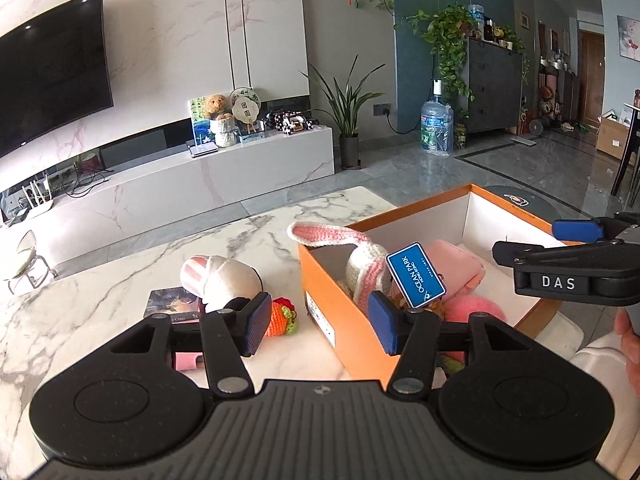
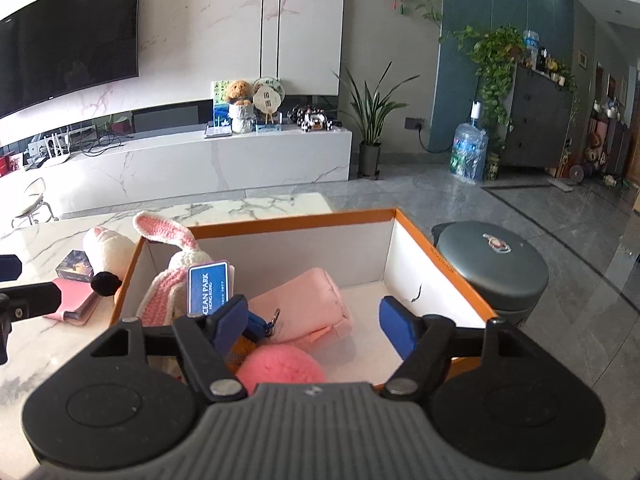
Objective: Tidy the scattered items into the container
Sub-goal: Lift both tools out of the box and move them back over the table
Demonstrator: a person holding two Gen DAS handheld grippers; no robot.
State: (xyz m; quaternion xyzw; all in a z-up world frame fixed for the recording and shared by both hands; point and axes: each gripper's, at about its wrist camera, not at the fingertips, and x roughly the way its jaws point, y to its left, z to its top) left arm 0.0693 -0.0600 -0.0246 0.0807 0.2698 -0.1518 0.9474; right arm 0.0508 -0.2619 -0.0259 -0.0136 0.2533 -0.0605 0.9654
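An orange box (image 1: 340,308) with a white inside (image 2: 280,252) stands on the marble table. It holds a crocheted bunny (image 2: 176,276), a blue Ocean Park tag (image 2: 208,286), a pink pouch (image 2: 304,304) and a pink fluffy ball (image 2: 280,364). My left gripper (image 1: 318,326) is open over the box's near left corner, empty. My right gripper (image 2: 314,322) is open above the box's inside, empty; it also shows in the left wrist view (image 1: 560,248). On the table left of the box lie a white-pink plush (image 1: 218,278), a crocheted carrot (image 1: 282,316), a small dark box (image 1: 172,300) and a pink wallet (image 2: 74,300).
The marble table (image 1: 120,280) ends a little beyond the box. A dark grey round stool (image 2: 492,264) stands right of the box. A TV stand (image 2: 200,160) and plants are far behind.
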